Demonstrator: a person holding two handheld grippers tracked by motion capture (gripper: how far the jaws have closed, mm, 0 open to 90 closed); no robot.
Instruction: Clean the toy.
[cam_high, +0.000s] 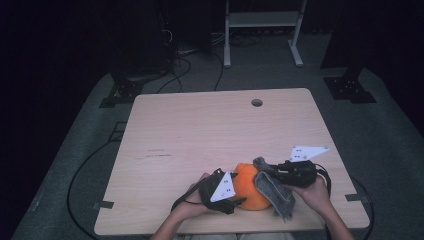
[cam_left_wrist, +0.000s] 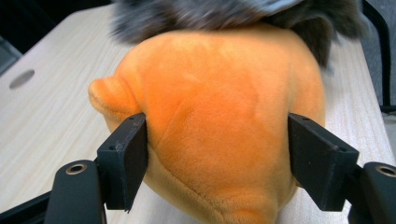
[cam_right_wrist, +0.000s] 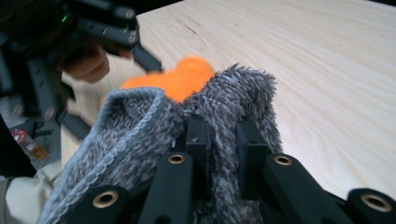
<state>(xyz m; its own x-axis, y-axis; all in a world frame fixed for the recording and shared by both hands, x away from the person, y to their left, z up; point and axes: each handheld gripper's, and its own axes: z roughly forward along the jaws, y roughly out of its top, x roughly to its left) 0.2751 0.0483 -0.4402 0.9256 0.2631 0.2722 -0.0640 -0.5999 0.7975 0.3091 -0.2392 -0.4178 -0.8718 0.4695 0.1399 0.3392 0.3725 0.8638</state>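
- Your left claw (cam_left_wrist: 217, 161) clamps the orange plush toy (cam_left_wrist: 219, 126) on both sides, holding it on the desk (cam_high: 200, 130) near your edge.
- Your right claw (cam_right_wrist: 223, 140) pinches the grey fleece cloth (cam_right_wrist: 140, 135) and lays it over the toy; the covering looks only partly done.
- The toy is rounded, soft velour; the cloth is shaggy with a stitched hem.

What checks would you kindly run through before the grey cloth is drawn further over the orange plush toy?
1. Left gripper clamps the orange plush toy on both sides: ok.
2. Right gripper shut on the grey cloth: ok.
3. Cloth lies against the toy's far side: ok.
4. Toy rests on the table: ok.
5. Cloth fully covers the toy: not ok, orange shows.
6. Cloth's lower edge free of the table: cannot tell.
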